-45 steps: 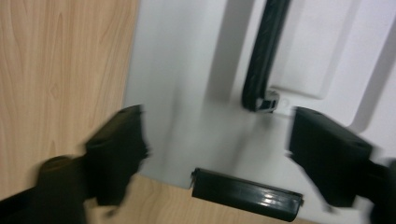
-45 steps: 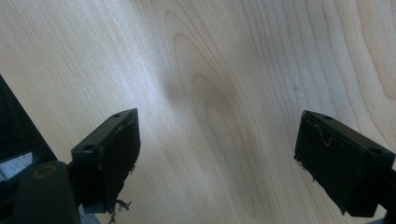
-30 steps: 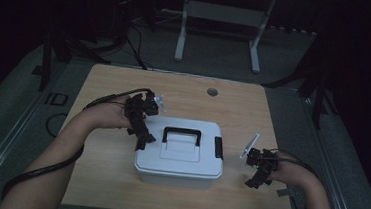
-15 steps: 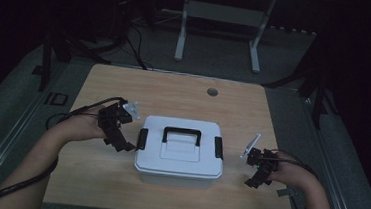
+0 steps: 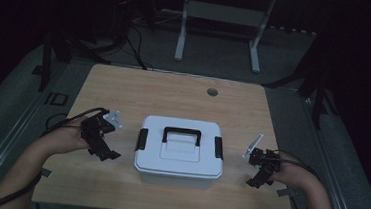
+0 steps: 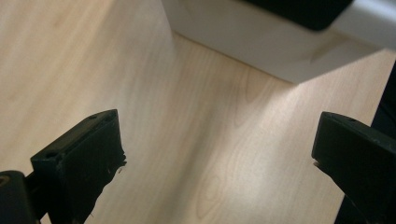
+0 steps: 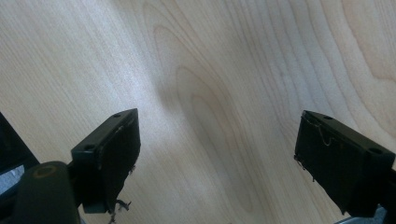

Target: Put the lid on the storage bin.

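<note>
Between left gripper [image 5: 101, 147] and right gripper [image 5: 261, 170], white box [image 5: 179, 153], both jaws apart, empty

box [image 5: 179, 154]: white, black handle and latches | table [image 5: 174, 93]: light wood grain | tools: black

Pale wood grain under your matt plastic box.
Your table [image 5: 124, 92] looks like smooth light wood; the box [image 5: 179, 161] is white matt plastic with a black handle [image 5: 181, 133]; both grippers' jaws look matt black.
</note>
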The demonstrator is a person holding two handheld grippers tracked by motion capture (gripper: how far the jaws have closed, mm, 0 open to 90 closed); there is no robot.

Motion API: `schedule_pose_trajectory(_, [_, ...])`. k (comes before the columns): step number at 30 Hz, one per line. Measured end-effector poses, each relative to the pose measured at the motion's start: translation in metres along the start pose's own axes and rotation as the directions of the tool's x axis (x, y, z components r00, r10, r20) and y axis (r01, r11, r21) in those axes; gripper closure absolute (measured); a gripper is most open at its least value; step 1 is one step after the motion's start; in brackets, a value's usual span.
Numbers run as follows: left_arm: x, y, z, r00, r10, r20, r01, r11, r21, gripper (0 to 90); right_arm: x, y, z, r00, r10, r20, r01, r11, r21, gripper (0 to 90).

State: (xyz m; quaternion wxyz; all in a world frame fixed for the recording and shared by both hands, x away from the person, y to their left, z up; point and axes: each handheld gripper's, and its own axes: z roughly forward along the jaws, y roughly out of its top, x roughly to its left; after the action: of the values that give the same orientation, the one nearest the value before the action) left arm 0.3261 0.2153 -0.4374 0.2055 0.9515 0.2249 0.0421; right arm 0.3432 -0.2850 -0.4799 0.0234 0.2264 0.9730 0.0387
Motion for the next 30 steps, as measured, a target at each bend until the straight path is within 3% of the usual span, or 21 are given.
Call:
schedule_pose_trajectory(6, [-0.002,-0.015,0.009,0.9999,-0.014,0.004,0.014,0.9999,-0.004,1.6,0.0,0.001,0.0,1.0,0.004,0.004,-0.004,1.0,-0.006,14.0])
schedule_pose_trajectory(11, [-0.006,-0.037,0.023,0.9986,-0.053,-0.007,0.052,0.9972,-0.054,1.5,-0.002,0.001,0.001,0.9999,0.013,0.009,-0.013,1.0,-0.016,13.9])
schedule_pose_trajectory(16, [-0.008,-0.056,0.039,0.9957,-0.09,0.022,0.091,0.9942,-0.057,1.6,0.0,0.001,0.003,0.9999,0.003,0.012,-0.002,1.0,-0.021,13.9])
schedule_pose_trajectory(23, [-0.014,-0.068,0.056,0.9945,-0.093,0.048,0.094,0.9952,-0.027,1.6,0.0,-0.001,0.007,0.9999,0.005,0.013,-0.004,1.0,-0.021,13.9])
schedule_pose_trajectory(30, [-0.017,-0.074,0.062,0.9944,-0.101,0.032,0.103,0.9935,-0.048,1.5,-0.001,-0.003,0.006,0.9997,0.005,0.023,-0.004,0.999,-0.034,13.9])
